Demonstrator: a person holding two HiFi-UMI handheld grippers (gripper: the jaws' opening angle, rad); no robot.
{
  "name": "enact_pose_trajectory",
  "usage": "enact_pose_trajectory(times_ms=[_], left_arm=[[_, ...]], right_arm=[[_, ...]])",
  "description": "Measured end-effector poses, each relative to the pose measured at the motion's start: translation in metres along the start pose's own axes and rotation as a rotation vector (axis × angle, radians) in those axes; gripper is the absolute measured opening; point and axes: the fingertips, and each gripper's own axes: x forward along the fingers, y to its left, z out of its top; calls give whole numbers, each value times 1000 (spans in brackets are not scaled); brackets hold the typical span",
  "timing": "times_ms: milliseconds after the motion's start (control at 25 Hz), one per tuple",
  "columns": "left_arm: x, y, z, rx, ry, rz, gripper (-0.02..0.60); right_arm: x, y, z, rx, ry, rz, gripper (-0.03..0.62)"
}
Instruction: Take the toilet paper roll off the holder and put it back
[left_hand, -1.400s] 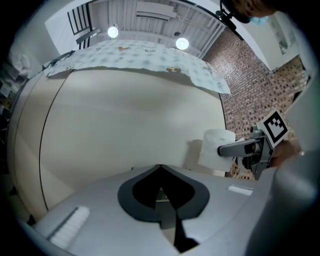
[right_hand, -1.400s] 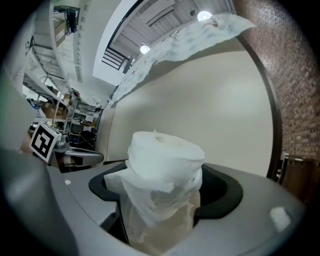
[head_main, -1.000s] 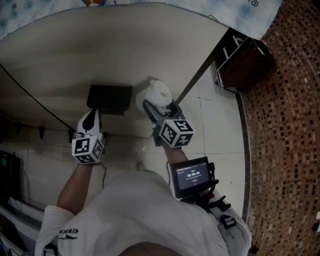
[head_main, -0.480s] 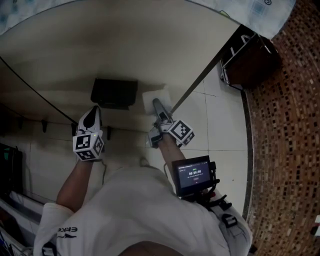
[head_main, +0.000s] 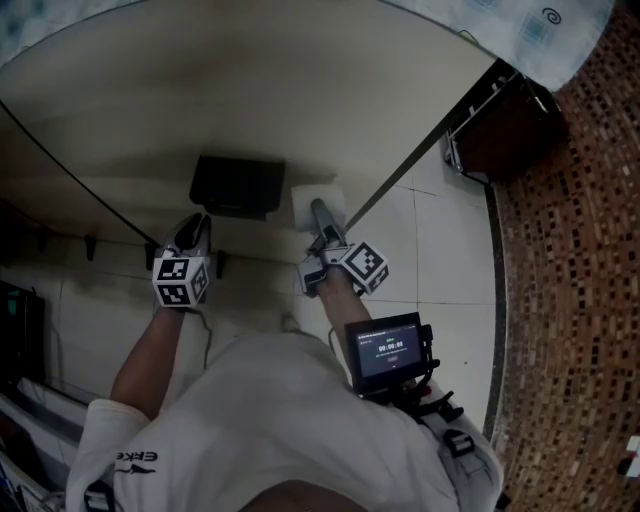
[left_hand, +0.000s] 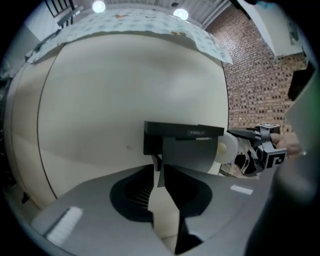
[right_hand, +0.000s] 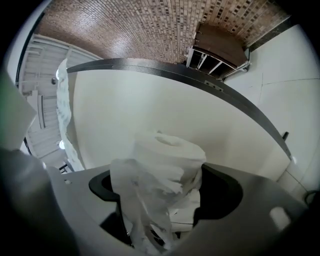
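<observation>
In the head view, the left gripper (head_main: 197, 222) points at the cream wall (head_main: 300, 90), just below the left end of the black holder (head_main: 238, 186); the right gripper (head_main: 318, 208) reaches to the holder's right end, and the toilet paper roll (head_main: 314, 193) shows white at its tips, just beside the holder; a small screen (head_main: 390, 347) sits on the right forearm.

In the left gripper view, the jaws have just been opening and stand a little apart, with only wall in the narrow gap; the holder (left_hand: 185, 145) is straight ahead, and the roll (left_hand: 227, 148) shows at its right edge; whether it sits on the holder I cannot tell.

In the right gripper view, the jaws are spread wide and pinch the roll (right_hand: 167, 165) from both sides; loose torn paper hangs in front.
</observation>
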Motion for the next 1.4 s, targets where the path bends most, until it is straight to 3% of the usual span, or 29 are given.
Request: enact_pose_trajectory(times_ms=[120,240,560,840,1400], left_arm=[[14,-8,-19,48,79,-94,147],[24,-16,-31,106,132,-163,204],[33,-27,-35,191,169,-223,207],[14,-32,-36,192,168,-222,163],[-24,-52,-28,200,182,-281,170]], right_arm=[[-1,-5,-2,1,2,-9,431],[-1,-6,-5,2,8,-15,431],[1,-8,-12,15,22,-26,431],[3,-12,-21,42,34,-17,431],[9,-7,-38,100,41,35,431]])
